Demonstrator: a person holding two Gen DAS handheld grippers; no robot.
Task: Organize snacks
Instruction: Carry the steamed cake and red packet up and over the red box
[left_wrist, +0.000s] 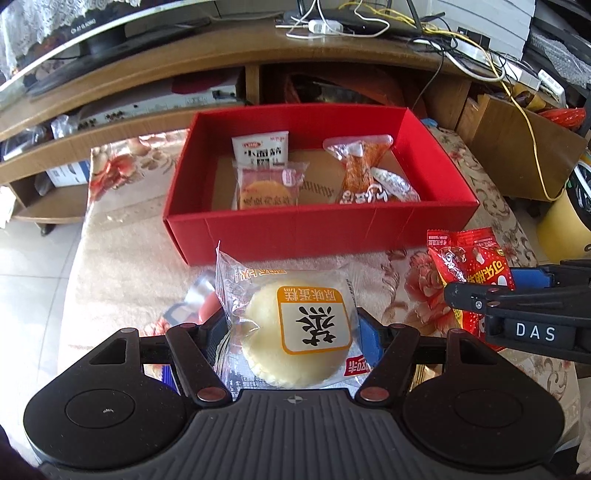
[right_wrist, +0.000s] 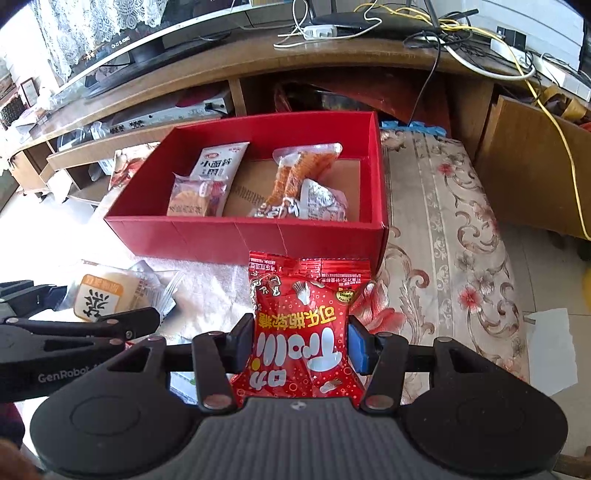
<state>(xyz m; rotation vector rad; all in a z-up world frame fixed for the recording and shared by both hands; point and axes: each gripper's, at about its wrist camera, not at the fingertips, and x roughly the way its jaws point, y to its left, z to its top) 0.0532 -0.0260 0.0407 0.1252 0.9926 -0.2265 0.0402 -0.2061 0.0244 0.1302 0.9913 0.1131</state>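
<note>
The left tool (left_wrist: 295, 332) holds a clear-wrapped round yellow cake (left_wrist: 291, 332) between its pads, the wrapper's orange-and-white label facing up, and the cake sits lifted just in front of the near wall of the red box (left_wrist: 314, 232). The right tool (right_wrist: 301, 341) clamps a red candy packet (right_wrist: 303, 325) at its sides, the blue pads pressing into the foil, with the packet's upper edge reaching toward the box's near right corner. In the left wrist view the right tool shows at the right edge with the red packet in its grip; in the right wrist view the left tool shows at the left edge with the cake. The red box stands open on a table covered by a floral cloth (right_wrist: 443, 229). Inside it, on a cardboard bottom, lie a white sachet (left_wrist: 260, 149) toward the back left, a pink-wrapped biscuit (left_wrist: 267, 188) just in front of it, an orange snack pack (left_wrist: 360, 162) toward the right, and a small silver-white packet (left_wrist: 393, 184) touching that pack's near right side. Behind the box runs a wooden TV stand (left_wrist: 221, 55) with cables on top.
</note>
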